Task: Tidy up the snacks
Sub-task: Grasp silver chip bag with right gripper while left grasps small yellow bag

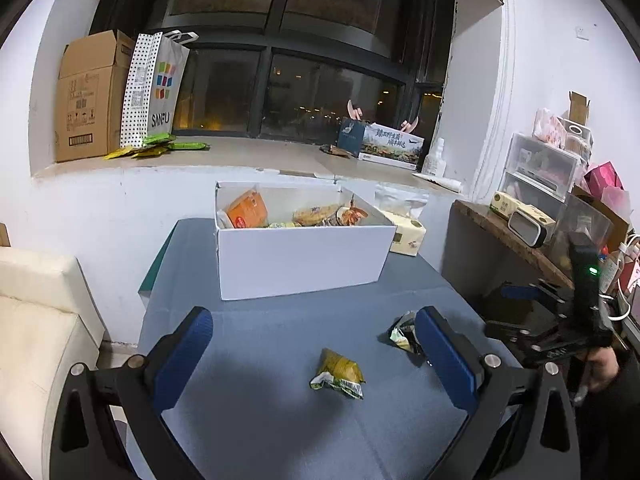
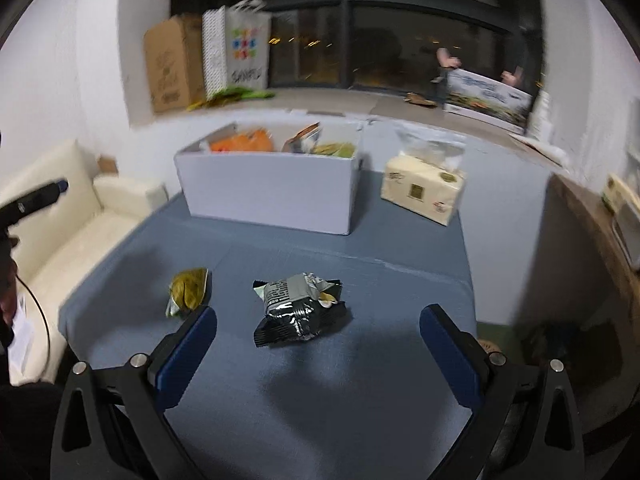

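A white box (image 1: 304, 260) with several snack packets inside stands at the back of the blue table; it also shows in the right wrist view (image 2: 268, 196). A small green-yellow snack packet (image 1: 339, 376) lies on the table between the fingers of my open left gripper (image 1: 314, 344); it shows in the right wrist view (image 2: 188, 291) too. A black and silver snack packet (image 2: 300, 310) lies just ahead of my open right gripper (image 2: 318, 336); in the left wrist view the packet (image 1: 400, 332) is partly hidden by my right finger. Both grippers are empty.
A tissue pack (image 2: 424, 190) sits right of the box. A cream sofa (image 1: 36, 320) is left of the table (image 1: 256, 420). A wooden shelf with clutter (image 1: 532, 224) is to the right. The windowsill holds a cardboard box (image 1: 92, 96), a paper bag (image 1: 154, 88) and green packets.
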Tool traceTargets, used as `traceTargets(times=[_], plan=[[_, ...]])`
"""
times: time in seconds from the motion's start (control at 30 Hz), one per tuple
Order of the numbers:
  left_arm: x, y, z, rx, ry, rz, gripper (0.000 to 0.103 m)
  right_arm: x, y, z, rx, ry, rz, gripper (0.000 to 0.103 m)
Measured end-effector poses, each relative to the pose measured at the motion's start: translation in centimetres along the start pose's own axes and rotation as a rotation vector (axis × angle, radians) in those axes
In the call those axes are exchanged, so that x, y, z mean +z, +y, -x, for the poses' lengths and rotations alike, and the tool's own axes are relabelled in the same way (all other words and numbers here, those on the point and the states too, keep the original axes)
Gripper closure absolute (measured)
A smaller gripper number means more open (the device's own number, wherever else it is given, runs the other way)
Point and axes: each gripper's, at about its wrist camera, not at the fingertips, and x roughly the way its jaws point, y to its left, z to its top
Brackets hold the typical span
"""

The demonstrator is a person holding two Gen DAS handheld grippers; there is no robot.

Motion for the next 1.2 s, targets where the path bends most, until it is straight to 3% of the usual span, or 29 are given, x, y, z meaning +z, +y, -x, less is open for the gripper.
traceTargets(times=[0.17,0.3,0.47,0.63,0.7,0.73,0.83,1.07,1.2], plan=[[-0.5,-0.1,0.0,0.0,0.013,-0.01,0.0,1.1,0.5,-3.9,0.061,0.088,0.053,0.0],[-0.9,0.1,0.0,0.001,0.02,-0.012,0.0,1.2,0.0,-7.8,0.138,0.168,0.016,0.0],[-1.3,0.3,-0.3,-0.004,0.039,-0.006,0.0,0.8,-1.2,-11.0,0.148,0.211,-0.065,0.0],[-1.7,0.1,-0.7,-0.01,0.055,-0.011,0.0,0.4,-0.9,-13.0,0.125,0.255,-0.046,0.0],[-1.8,-0.2,-0.9,-0.011,0.063,-0.022,0.0,0.2,-0.4,-13.5,0.128,0.264,-0.027,0.007],[-1.9,-0.3,-1.0,-0.01,0.067,-0.026,0.0,0.1,0.0,-13.5,0.13,0.257,-0.002,0.035],[-2.1,-0.6,-1.1,-0.013,0.072,-0.042,0.0,0.1,0.6,-12.5,0.128,0.223,0.02,0.045],[-2.7,-1.5,-2.6,-0.042,0.123,-0.082,0.0,0.0,-0.6,-5.8,0.211,0.029,-0.117,0.049],[-3.4,-2.3,-4.1,-0.069,0.176,-0.126,0.0,-0.3,-0.8,-1.2,0.21,-0.078,-0.153,0.049]])
